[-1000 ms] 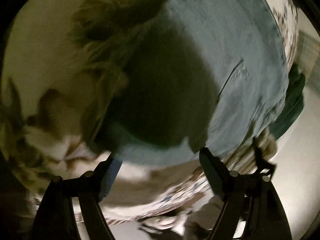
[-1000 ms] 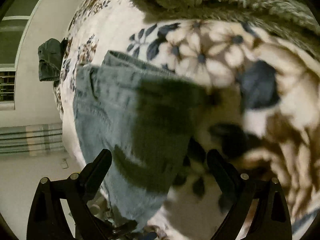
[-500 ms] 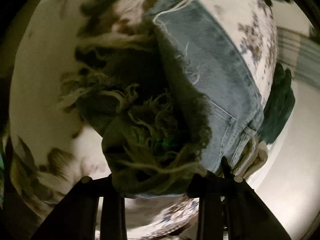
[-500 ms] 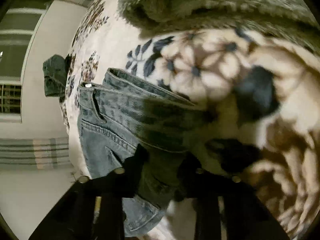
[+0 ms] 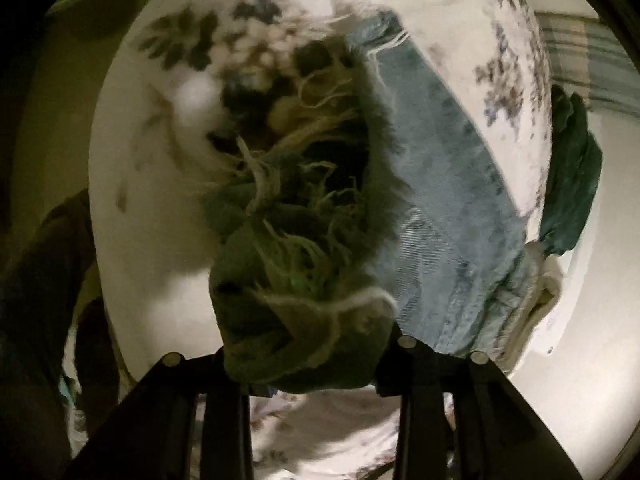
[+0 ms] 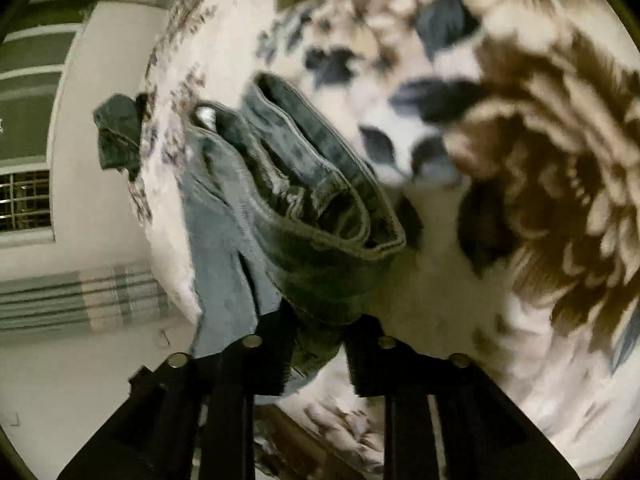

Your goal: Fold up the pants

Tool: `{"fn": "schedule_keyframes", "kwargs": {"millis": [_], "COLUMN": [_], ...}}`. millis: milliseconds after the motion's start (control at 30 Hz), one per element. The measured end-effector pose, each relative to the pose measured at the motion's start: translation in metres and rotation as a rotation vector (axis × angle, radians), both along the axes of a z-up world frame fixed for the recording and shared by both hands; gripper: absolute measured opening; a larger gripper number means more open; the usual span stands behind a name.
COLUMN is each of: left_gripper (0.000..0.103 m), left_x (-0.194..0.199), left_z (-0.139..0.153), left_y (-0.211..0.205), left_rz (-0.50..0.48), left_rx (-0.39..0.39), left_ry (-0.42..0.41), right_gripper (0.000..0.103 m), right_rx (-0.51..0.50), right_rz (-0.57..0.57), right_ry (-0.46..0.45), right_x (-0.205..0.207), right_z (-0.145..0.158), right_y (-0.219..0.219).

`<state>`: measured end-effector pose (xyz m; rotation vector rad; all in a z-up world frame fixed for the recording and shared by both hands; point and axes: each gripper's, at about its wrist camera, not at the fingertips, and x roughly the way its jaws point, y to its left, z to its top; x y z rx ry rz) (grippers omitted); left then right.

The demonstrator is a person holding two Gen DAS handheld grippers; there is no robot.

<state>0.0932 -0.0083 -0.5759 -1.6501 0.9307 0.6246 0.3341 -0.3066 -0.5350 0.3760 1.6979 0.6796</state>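
Observation:
A pair of light blue denim pants (image 5: 448, 208) lies on a bed. My left gripper (image 5: 308, 368) is shut on the frayed hem end (image 5: 296, 280), lifted off the bed with loose threads hanging. The rest of the leg stretches away to the right. My right gripper (image 6: 320, 344) is shut on the waistband end (image 6: 320, 216), bunched and raised above the bed, with its metal button (image 6: 205, 114) at the far side.
The bed has a white floral sheet (image 5: 516, 64) and a brown-and-blue flower blanket (image 6: 540, 160). A dark green garment (image 5: 572, 184) hangs at the bed's edge, also in the right wrist view (image 6: 120, 136). Pale floor and a striped curtain (image 6: 80, 300) lie beyond.
Both grippers closed from open onto the pants, left on the frayed hem and right on the waistband, then lifted the fabric off the bed.

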Motion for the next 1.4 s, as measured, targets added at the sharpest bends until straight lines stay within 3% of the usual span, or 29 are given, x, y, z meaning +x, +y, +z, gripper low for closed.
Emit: {"fn": "schedule_keyframes", "kwargs": {"millis": [133, 333, 500, 667, 767, 833, 933, 1267, 1400], "left_gripper": [0.033, 0.037, 0.043, 0.044, 0.027, 0.022, 0.021, 0.02, 0.02], "left_x": [0.0, -0.001, -0.01, -0.013, -0.01, -0.006, 0.0, 0.035, 0.076], "left_z": [-0.009, -0.011, -0.016, -0.025, -0.017, -0.005, 0.017, 0.119, 0.163], "left_y": [-0.002, -0.006, -0.007, -0.001, -0.002, 0.0, 0.004, 0.039, 0.047], "left_rz": [-0.006, 0.005, 0.026, 0.118, 0.141, 0.122, 0.091, -0.041, -0.136], "left_rx": [0.003, 0.009, -0.01, -0.078, -0.05, -0.008, 0.033, 0.131, 0.141], "left_ry": [0.018, 0.019, 0.011, 0.008, -0.002, -0.011, -0.023, -0.064, -0.093], "right_gripper": [0.048, 0.062, 0.064, 0.066, 0.048, 0.033, 0.024, 0.017, 0.017], "right_rx": [0.033, 0.097, 0.116, 0.119, 0.074, 0.06, 0.055, 0.119, 0.143], "right_rz": [-0.033, 0.012, 0.029, -0.026, -0.06, -0.073, -0.1, -0.161, -0.22], "right_ry": [0.067, 0.074, 0.092, 0.108, 0.063, 0.036, 0.013, -0.05, -0.066], "right_x": [0.003, -0.007, -0.012, -0.006, -0.012, -0.019, -0.024, -0.024, -0.009], "right_z": [-0.031, -0.036, -0.042, -0.053, -0.05, -0.042, -0.024, 0.078, 0.128], "right_y": [-0.007, 0.004, 0.014, 0.031, 0.035, 0.036, 0.035, 0.047, 0.039]}}
